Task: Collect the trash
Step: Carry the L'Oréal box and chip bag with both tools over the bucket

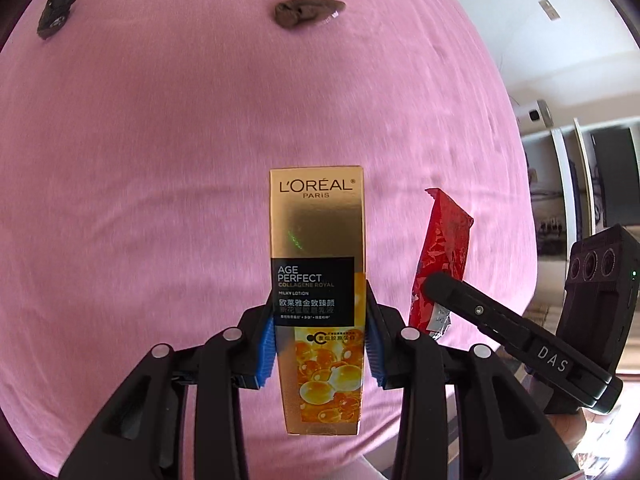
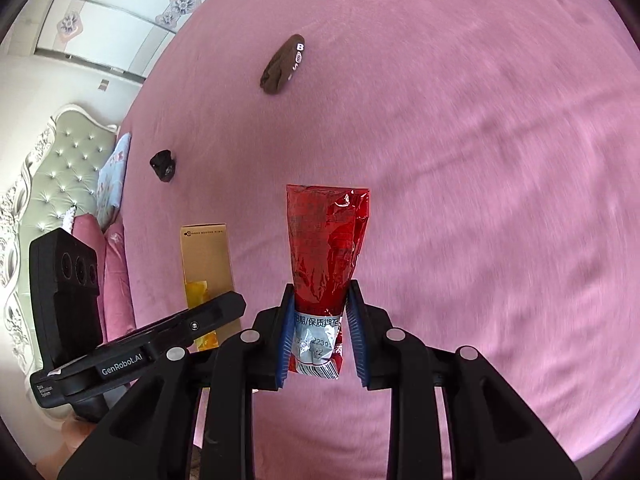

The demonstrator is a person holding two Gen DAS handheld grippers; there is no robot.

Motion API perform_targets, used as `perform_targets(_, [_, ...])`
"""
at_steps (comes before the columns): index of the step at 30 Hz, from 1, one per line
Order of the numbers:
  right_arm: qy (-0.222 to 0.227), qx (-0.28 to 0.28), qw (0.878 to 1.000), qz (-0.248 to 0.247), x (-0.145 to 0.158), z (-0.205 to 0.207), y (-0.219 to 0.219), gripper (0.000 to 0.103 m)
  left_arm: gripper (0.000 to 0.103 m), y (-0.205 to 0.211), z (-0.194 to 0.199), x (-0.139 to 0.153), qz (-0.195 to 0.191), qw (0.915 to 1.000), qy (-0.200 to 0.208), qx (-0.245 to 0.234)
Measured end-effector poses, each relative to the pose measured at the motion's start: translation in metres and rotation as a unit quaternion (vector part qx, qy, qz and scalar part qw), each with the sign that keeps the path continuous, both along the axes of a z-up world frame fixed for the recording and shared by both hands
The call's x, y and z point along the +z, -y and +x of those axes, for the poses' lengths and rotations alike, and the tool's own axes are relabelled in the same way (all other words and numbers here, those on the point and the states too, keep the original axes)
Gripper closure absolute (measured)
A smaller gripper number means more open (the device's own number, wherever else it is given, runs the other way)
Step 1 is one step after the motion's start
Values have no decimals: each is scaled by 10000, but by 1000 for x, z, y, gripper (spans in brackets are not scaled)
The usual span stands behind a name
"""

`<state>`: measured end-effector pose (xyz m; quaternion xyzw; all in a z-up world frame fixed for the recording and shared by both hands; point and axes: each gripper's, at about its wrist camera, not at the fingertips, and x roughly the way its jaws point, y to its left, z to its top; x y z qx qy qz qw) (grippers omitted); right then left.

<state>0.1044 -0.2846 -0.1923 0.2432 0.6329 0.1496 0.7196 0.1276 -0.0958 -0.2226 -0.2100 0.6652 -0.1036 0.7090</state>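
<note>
Between the left gripper's [image 1: 322,344] blue pads sits a gold L'Oréal carton [image 1: 318,280], jaws clamped on its lower half, box upright and lifted off the pink bed [image 1: 160,140]. Right gripper [image 2: 320,340] jaws pinch a red foil wrapper [image 2: 326,248] near its printed bottom seam; the top flares loose above. Both items hang in the air, side by side, close together. Carton looks light, stiff, probably empty, with slick glossy faces, so a mid-body squeeze on the flat sides suits it. Wrapper looks featherlight, crinkly, slippery; best held at the seam. Further out on the bed lie a brown crumpled wrapper [image 2: 282,64] and a small black scrap [image 2: 163,165], well apart, both not yet collected.
</note>
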Motion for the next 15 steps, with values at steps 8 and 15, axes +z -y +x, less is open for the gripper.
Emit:
perform_targets(8, [158,-576,9982,0,18,-99,20,78,66,8,-89,23,19,9975,113,-691])
perform_targets(15, [241,-1298,9912,5,26,-179,53,78,66,48,-143,28,-35,9888,160,-1483])
